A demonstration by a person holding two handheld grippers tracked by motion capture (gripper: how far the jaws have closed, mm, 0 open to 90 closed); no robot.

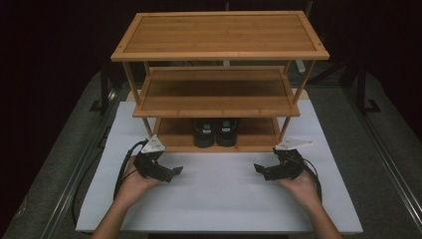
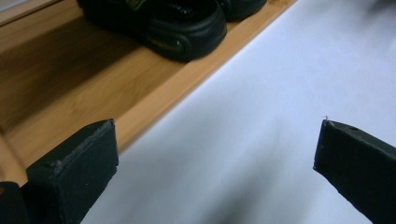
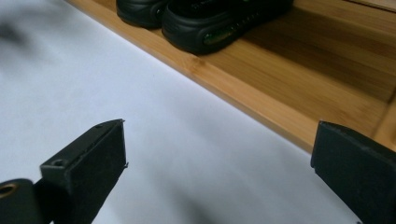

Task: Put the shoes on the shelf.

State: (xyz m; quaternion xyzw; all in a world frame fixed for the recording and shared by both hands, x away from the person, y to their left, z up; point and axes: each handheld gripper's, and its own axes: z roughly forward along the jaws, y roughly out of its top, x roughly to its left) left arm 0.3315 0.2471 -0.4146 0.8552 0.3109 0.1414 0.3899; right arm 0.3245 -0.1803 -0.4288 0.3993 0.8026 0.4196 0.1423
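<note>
A three-tier bamboo shoe rack (image 1: 219,35) stands at the back of the white table (image 1: 219,194). On its lowest shelf (image 1: 179,137) sits a pair of black shoes (image 1: 215,132) with green accents, toes toward me; they also show in the left gripper view as black shoes (image 2: 173,23) and in the right gripper view as black shoes (image 3: 210,21). My left gripper (image 1: 175,173) rests low over the table at the front left of the rack, open and empty, jaws wide apart (image 2: 215,168). My right gripper (image 1: 260,169) mirrors it at the front right, open and empty (image 3: 219,168).
The rack's middle shelf (image 1: 216,94) and top shelf hold nothing. White table surface stretches between the two grippers. Black cables (image 1: 122,169) trail from each gripper along the person's hands. Dark floor and metal rails (image 1: 79,164) flank the table.
</note>
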